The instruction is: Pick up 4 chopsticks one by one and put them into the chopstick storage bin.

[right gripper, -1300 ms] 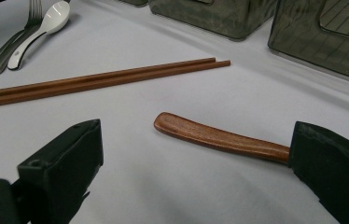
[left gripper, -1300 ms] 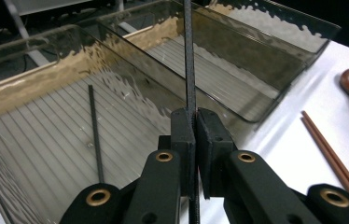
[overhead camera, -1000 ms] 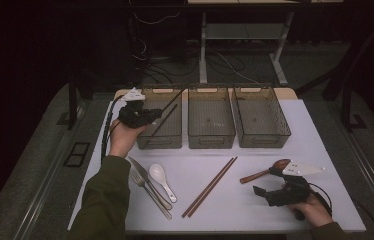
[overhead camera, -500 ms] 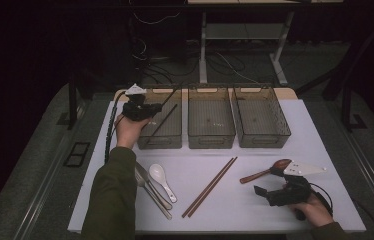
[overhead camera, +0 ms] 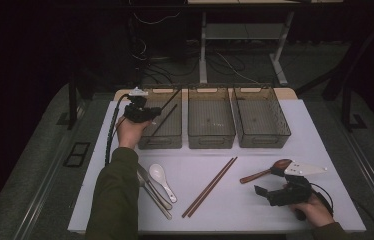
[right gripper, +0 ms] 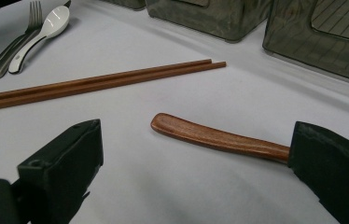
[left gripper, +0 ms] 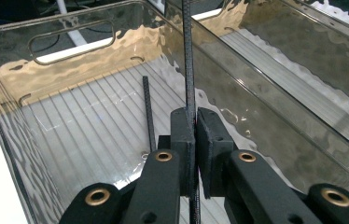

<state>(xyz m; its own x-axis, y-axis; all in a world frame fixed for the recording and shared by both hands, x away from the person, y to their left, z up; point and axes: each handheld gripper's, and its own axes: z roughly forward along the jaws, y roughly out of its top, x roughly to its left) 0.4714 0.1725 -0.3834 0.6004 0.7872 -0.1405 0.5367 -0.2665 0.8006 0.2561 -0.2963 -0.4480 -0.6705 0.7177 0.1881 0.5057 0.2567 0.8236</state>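
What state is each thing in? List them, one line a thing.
left gripper: shut on a black chopstick, held over the left bin.
second black chopstick: lying inside the left bin.
right gripper: open, jaws either side of the wooden spoon's handle, which lies flat on the table.
brown chopsticks: paired, flat on the table.
middle bin: empty.
right bin: empty.

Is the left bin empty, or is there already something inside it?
Not empty: one black chopstick lies in the left bin.
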